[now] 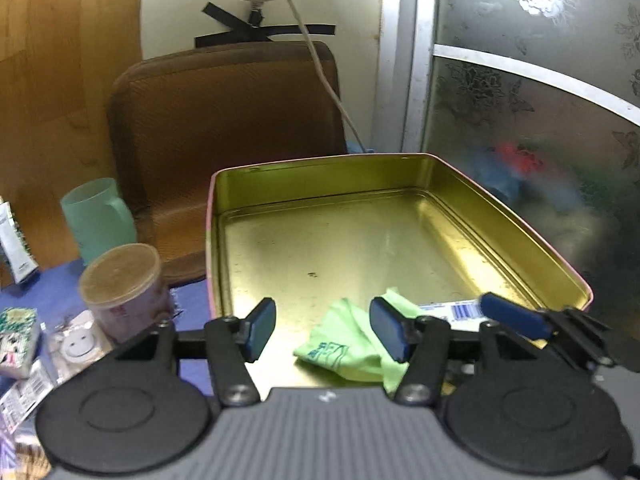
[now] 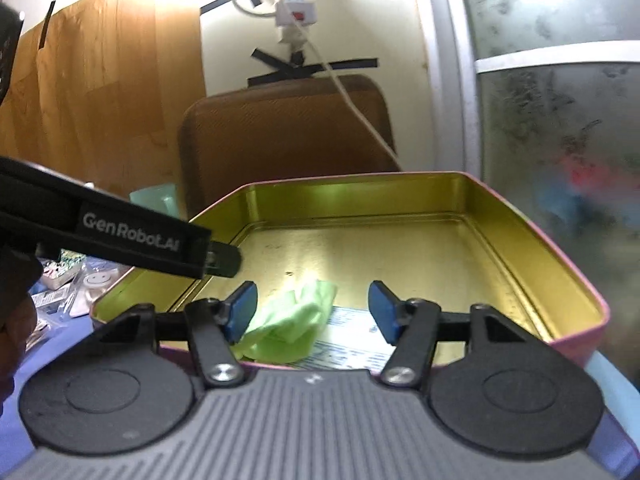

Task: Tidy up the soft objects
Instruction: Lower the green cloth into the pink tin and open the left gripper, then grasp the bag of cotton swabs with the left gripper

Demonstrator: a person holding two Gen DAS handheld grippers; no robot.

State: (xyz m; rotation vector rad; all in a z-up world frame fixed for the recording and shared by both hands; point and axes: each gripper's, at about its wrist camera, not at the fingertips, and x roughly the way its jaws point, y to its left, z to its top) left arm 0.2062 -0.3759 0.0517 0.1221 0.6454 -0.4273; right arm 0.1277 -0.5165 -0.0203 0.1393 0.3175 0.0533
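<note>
1. Gold-lined metal tin [image 1: 360, 184]: one, open, on the blue surface [image 1: 60, 296].
2. One green cloth [image 1: 344, 348] lies crumpled in its near end, beside one printed packet [image 1: 460, 310].
3. Left gripper [image 1: 326, 330]: fingers parted, holding nothing, over the cloth.
4. Right gripper [image 2: 314, 312]: fingers wide apart, empty, cloth below between them.

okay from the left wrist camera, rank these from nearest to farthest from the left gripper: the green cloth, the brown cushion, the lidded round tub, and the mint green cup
1. Green cloth: in the tin, just below the left gripper.
2. Lidded round tub: left of the tin, on the blue table cover.
3. Mint green cup: behind the tub, farther left.
4. Brown cushion: against the wall, beyond the tin.
</note>
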